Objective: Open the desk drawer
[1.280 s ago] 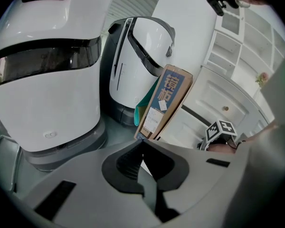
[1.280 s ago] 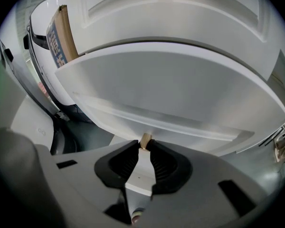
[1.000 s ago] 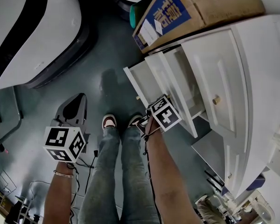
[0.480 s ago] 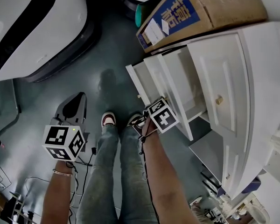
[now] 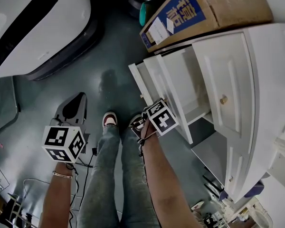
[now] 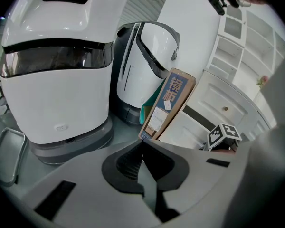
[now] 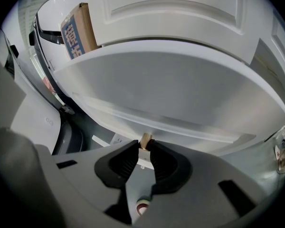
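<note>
Right gripper (image 7: 143, 150) is pinching the little brass knob (image 7: 145, 138) right at its tips, because that's the only handle for tugging the desk drawer (image 7: 180, 94), which sits partly out just ahead of it, while the left gripper (image 6: 142, 145) hangs aside, jaws pressed together on nothing.

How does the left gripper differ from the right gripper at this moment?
The right gripper is shut on the small knob of the pulled-out white drawer; the left gripper is shut on nothing. The right gripper is at the desk; the left gripper hangs apart, over the floor. Both carry marker cubes.
</note>
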`<control>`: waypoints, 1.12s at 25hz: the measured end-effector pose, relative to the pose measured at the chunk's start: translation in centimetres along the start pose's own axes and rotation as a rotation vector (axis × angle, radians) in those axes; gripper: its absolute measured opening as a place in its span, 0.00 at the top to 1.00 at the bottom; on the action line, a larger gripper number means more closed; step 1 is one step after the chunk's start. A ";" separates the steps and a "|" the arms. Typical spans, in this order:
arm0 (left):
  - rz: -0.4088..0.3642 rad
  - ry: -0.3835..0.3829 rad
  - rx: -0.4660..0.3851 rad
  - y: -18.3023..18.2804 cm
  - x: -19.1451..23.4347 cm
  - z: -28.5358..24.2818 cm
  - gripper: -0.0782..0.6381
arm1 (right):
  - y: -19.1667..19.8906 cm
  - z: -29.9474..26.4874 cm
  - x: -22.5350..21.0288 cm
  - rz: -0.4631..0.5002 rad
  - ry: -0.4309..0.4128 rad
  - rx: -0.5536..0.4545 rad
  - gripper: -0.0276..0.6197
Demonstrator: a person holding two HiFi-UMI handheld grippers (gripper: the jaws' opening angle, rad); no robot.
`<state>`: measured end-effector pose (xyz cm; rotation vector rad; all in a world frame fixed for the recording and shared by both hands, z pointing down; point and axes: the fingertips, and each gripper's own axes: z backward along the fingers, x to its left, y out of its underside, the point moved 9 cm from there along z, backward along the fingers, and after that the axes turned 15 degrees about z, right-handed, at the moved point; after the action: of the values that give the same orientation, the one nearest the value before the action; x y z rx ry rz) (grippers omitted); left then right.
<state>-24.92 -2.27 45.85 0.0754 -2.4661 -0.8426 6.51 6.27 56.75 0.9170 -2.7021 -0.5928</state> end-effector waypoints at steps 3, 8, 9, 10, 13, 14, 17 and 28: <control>-0.004 0.001 0.000 0.1 -0.2 0.1 0.87 | 0.4 0.2 0.3 0.001 -0.008 0.006 0.83; -0.011 -0.001 0.000 0.3 -0.4 0.4 0.87 | 0.8 0.4 0.5 0.011 -0.019 0.004 0.82; -0.012 -0.001 0.000 0.4 -0.5 0.5 0.87 | 0.9 0.4 0.5 0.016 -0.019 0.003 0.82; -0.012 -0.002 -0.001 0.4 -0.6 0.5 0.87 | 0.9 0.4 0.5 0.022 -0.018 0.001 0.82; -0.013 -0.004 -0.003 0.5 -0.7 0.6 0.87 | 0.8 0.4 0.5 0.036 -0.017 -0.004 0.82; -0.014 -0.004 -0.003 0.6 -0.8 0.7 0.87 | 0.8 0.4 0.4 0.035 -0.020 -0.005 0.82; -0.015 -0.006 -0.005 0.8 -0.9 0.8 0.87 | 0.8 0.4 0.4 0.033 -0.029 -0.004 0.81; -0.006 -0.023 -0.021 0.7 -1.4 2.0 0.87 | 0.5 2.2 1.0 0.129 -0.055 -0.005 0.74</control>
<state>-24.65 -0.28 44.25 0.0655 -2.4787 -0.8761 4.74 6.71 55.14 0.7285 -2.7807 -0.6056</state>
